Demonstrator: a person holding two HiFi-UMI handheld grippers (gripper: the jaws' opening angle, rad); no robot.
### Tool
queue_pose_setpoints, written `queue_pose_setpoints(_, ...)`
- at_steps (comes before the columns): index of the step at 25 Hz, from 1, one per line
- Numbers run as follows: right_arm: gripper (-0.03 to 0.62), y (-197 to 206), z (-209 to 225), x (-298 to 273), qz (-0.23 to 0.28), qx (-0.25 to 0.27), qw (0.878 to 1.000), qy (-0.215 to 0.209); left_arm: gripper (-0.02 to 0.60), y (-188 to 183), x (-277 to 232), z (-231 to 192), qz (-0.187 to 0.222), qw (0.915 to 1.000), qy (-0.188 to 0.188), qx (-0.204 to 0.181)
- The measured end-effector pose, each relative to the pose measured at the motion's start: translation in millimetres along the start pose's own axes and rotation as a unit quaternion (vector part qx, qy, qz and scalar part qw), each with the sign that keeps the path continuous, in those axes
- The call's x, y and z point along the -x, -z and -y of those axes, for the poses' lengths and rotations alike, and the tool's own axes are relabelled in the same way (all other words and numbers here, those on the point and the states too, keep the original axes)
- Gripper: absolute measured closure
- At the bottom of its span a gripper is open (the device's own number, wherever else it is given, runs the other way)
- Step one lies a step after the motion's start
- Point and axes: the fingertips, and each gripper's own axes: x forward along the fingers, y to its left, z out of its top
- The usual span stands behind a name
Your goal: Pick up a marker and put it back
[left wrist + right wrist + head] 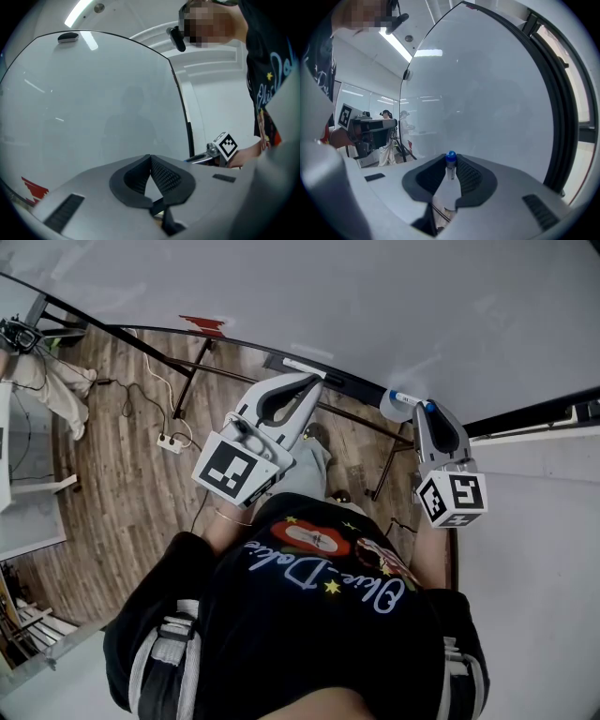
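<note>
Right gripper [449, 165]: fingers clamped on the marker [450, 156], its blue end at their tips.
Marker axis: along the fingers, pointing at the whiteboard [487, 93] close ahead.
Left gripper [150, 161]: fingers together, empty, also facing the whiteboard.

My grey left gripper [314, 379] and right gripper [424, 409] wear black ribbed pads [164, 178] and cubes [234, 470] chequered in black-and-white squares. The marker [450, 183] is white with a blue cap, against a pale grey whiteboard [375, 306] framed in black and carrying a red mark [203, 325]. The floor [122, 493] is brown wood-grain, and my black shirt [309, 634] has pale blue lettering and yellow stars.
</note>
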Motion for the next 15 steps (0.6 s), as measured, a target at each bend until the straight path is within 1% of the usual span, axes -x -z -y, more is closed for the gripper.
queue_pose_setpoints(15, 0.526, 2.0, 2.7, -0.8, 0.006, -0.002, 1.000, 0.000, 0.578, 2.4, -5.5, -1.8, -0.001, 1.0000, 0.007, 0.003)
